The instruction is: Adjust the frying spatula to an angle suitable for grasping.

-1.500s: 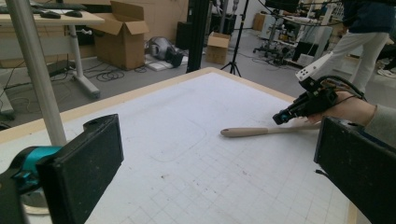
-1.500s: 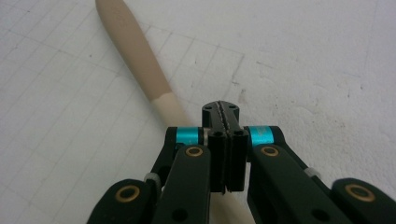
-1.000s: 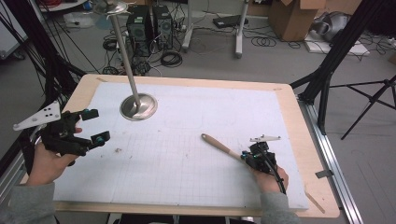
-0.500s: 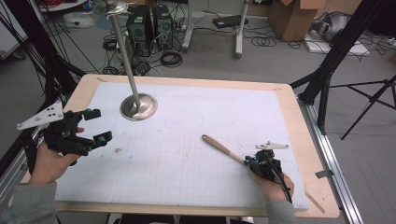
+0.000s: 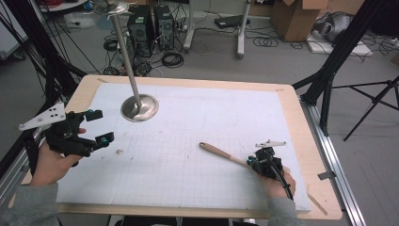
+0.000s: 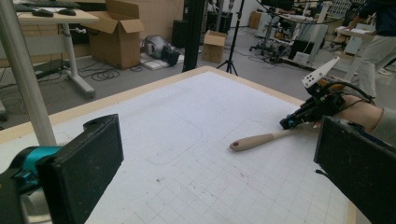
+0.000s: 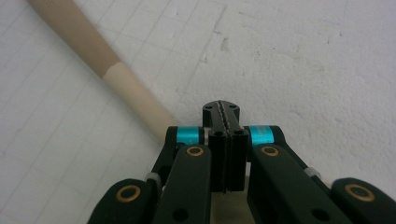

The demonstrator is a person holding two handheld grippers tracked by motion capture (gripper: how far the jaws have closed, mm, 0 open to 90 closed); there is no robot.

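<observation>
Tongs of the right gripper (image 5: 254, 163) are pressed together beside the wooden handle (image 5: 221, 153) near the desk's (image 5: 301, 117) near right corner, gripping nothing visible. Left tongs (image 5: 99, 127) gape wide and empty by the left edge, near the metal stand (image 5: 139, 106).

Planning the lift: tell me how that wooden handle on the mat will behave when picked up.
The wooden handle looks rigid, so it probably won't flex. Its rounded, tapering shaft suggests it may roll on the mat if nudged. Smooth finish could slip in the right claw.
</observation>
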